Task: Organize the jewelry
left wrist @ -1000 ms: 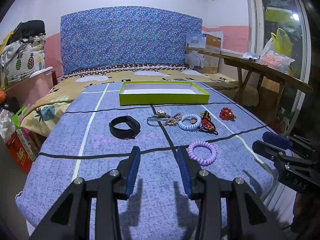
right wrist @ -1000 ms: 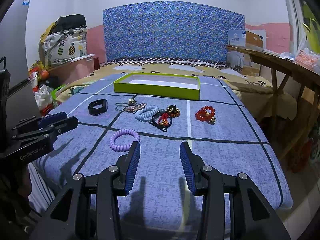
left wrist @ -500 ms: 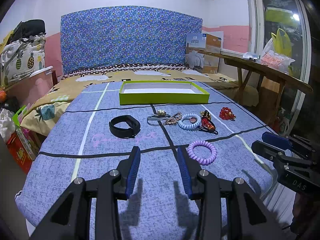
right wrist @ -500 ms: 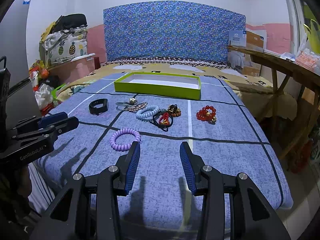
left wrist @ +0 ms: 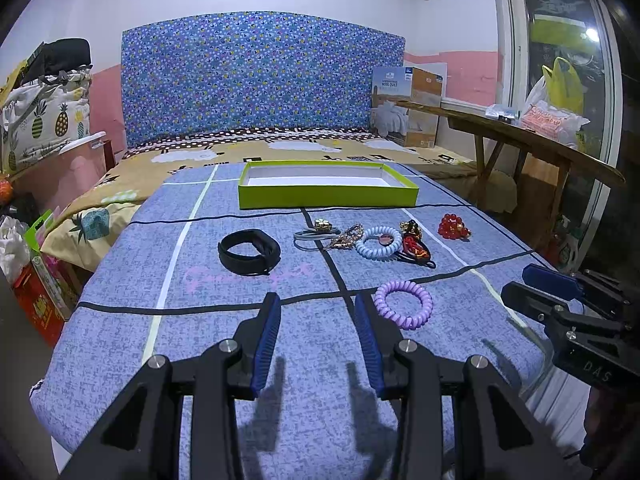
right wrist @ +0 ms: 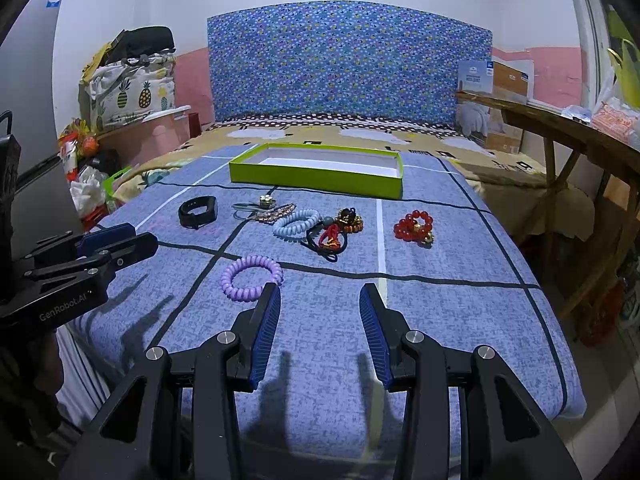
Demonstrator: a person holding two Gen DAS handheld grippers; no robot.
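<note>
**mika_r:** So where was everything sitting? Both grippers looked idle to me.

**tobsen:** Yeah. The left gripper point(left wrist: 316, 320) had its jaws spread wide with nothing between them, hanging over the near edge of the blue bedspread point(left wrist: 120, 340). Same for the right gripper point(right wrist: 320, 312): wide apart, holding nothing. Each one showed up at the side of the other's camera, but cut off by the frame, so only the finger ends were visible.

**mika_r:** And the jewelry?

**tobsen:** All loose on the bedspread. The purple coil bracelet point(left wrist: 404, 304) was closest to the near edge, just beside the left gripper's right finger and apart from the rest. Further back, a row: black band point(left wrist: 248, 252) toward the left edge, then a grey hair tie with a gold charm point(left wrist: 318, 230), a light blue coil bracelet point(left wrist: 378, 243), a red and black cord piece point(left wrist: 416, 248) and a red bead bracelet point(left wrist: 454, 227) toward the right edge. The green box point(left wrist: 328, 196) sat behind them toward the far edge, open, white inside, nothing in it that I could see.

**mika_r:** What was the gold thing beside the blue coil?

**tobsen:** Honestly couldn't tell. The middle pieces touched and overlapped, too small and tangled. The near wall of the box hid part of its floor too.
</note>
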